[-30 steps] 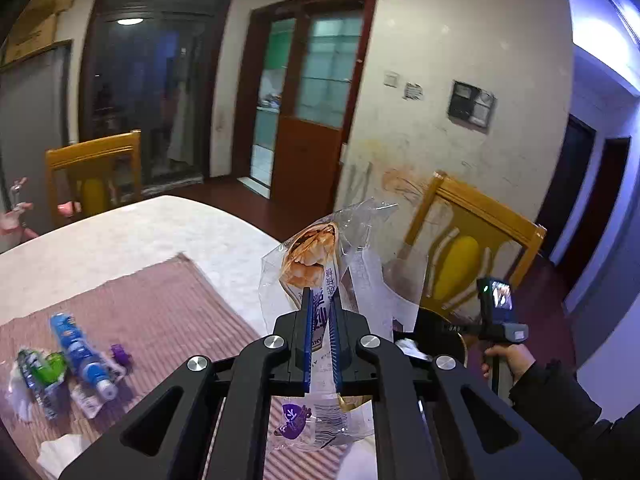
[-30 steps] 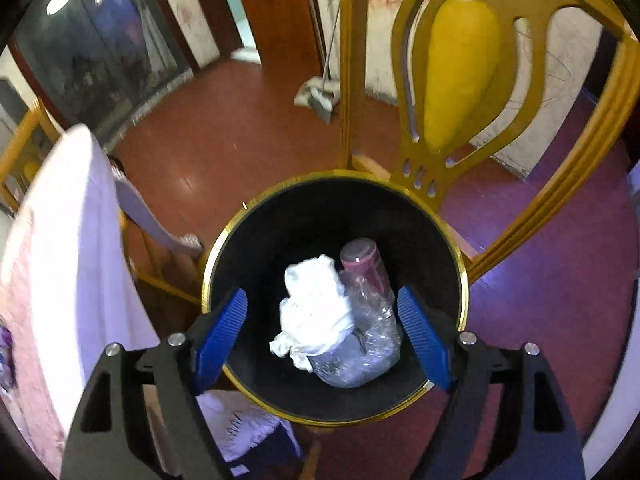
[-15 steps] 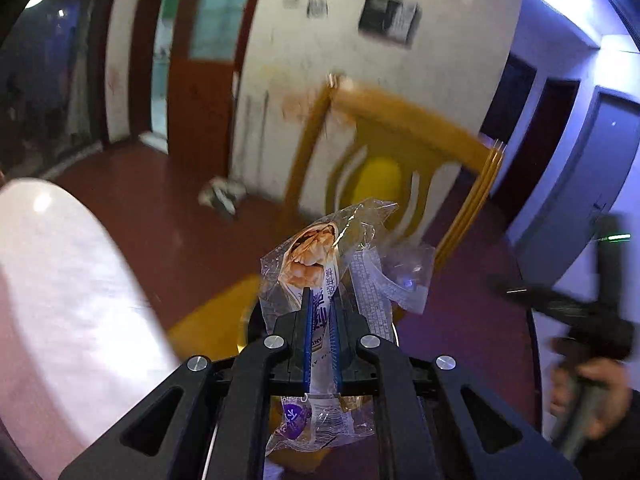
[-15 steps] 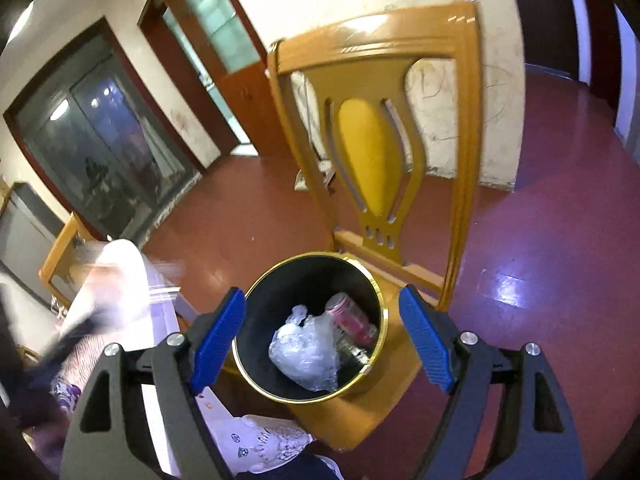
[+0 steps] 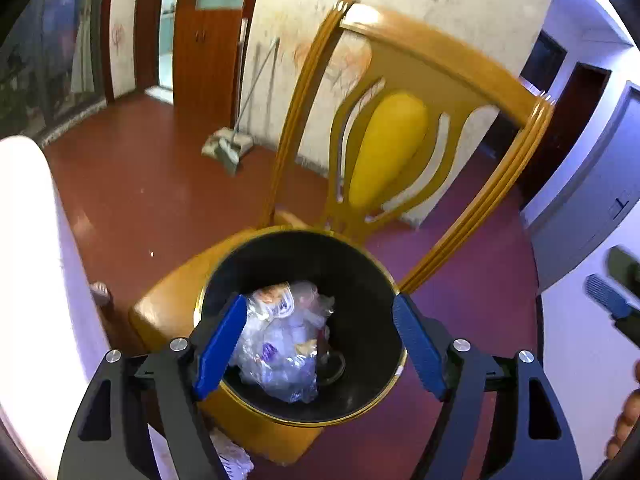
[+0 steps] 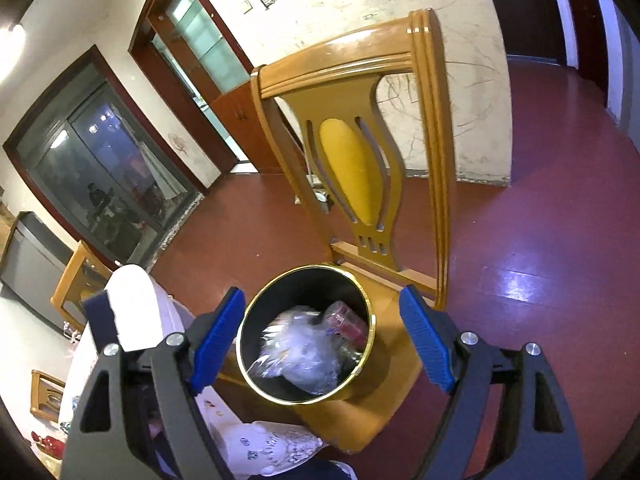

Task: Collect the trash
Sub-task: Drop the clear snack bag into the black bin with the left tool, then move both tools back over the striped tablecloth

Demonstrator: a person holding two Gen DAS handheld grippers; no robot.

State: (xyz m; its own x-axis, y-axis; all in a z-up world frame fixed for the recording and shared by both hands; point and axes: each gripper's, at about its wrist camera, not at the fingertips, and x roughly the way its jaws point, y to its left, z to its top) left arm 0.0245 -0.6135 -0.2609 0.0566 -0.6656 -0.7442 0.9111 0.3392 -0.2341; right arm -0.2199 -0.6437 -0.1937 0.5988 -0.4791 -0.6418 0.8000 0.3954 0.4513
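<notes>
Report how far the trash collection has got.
Done: a clear plastic wrapper and a pink-capped bottle lie inside the black bin standing on the yellow chair.

In hand: nothing; the left gripper and right gripper are both open above the bin.

Left: these views show too little of the table to tell what trash remains.

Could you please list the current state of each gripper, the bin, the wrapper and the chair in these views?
left gripper: open, empty, above the bin.
right gripper: open, empty.
trash bin: upright on the chair seat, uncovered, partly filled.
clear snack wrapper: lying inside the bin, crumpled.
pink bottle: lying inside the bin.
wooden chair: upright, bearing the bin.
</notes>
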